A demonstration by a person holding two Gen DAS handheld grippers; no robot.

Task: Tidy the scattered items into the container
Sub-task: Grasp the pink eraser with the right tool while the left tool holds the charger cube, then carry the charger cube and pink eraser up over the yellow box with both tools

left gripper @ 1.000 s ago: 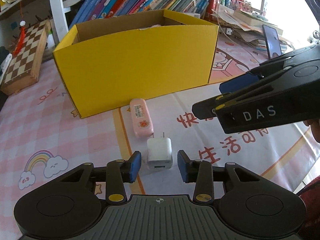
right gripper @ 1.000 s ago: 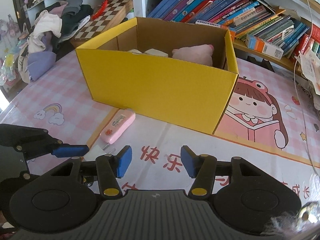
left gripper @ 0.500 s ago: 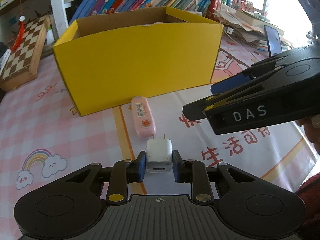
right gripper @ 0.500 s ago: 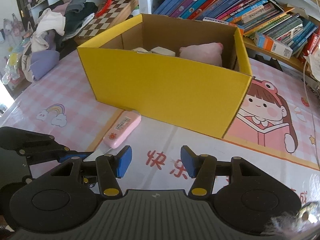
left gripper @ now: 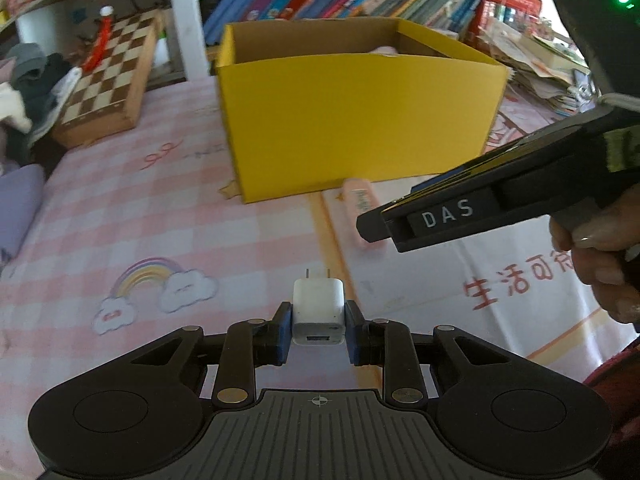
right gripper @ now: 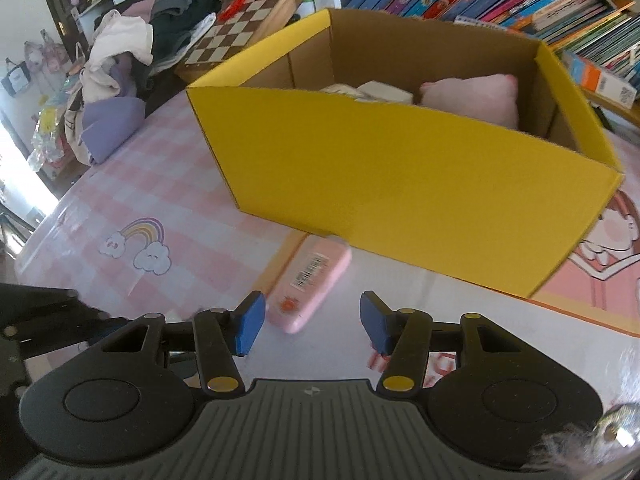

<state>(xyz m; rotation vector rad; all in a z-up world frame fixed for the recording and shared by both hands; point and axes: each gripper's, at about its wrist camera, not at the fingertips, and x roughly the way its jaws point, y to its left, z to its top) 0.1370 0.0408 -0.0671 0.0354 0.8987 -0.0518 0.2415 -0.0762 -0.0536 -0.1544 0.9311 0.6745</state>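
Yellow box (right gripper: 400, 184): stood open-topped on the worktop (left gripper: 120, 216), the landmark for every line below; a pink plush (right gripper: 472, 96) and some pale items already lay inside it.
Left tool (left gripper: 318, 330): clenched on the white charger (left gripper: 318, 312), pads pressed to both its sides, prongs aimed toward the box.
What just changed: a second before, those pads stood wide apart either side of the charger on the cloth; then they closed, and now the charger rode up off the worktop in front of the box's near wall.
Meaning for the task: one stray item was captured and, by my read, headed over the near wall into the box.
Pink case (right gripper: 310, 284): lay flat on the worktop, its far end just beside the box's near wall, still outside.
Right tool (right gripper: 313, 318): released, pads spread wide, hanging over the near end of the pink case, short of the box.
Right hand (left gripper: 600, 256): wrapped round its tool's handle, tool slanting down toward the box's front.
Left tool's pose: level, pointing straight at the box.
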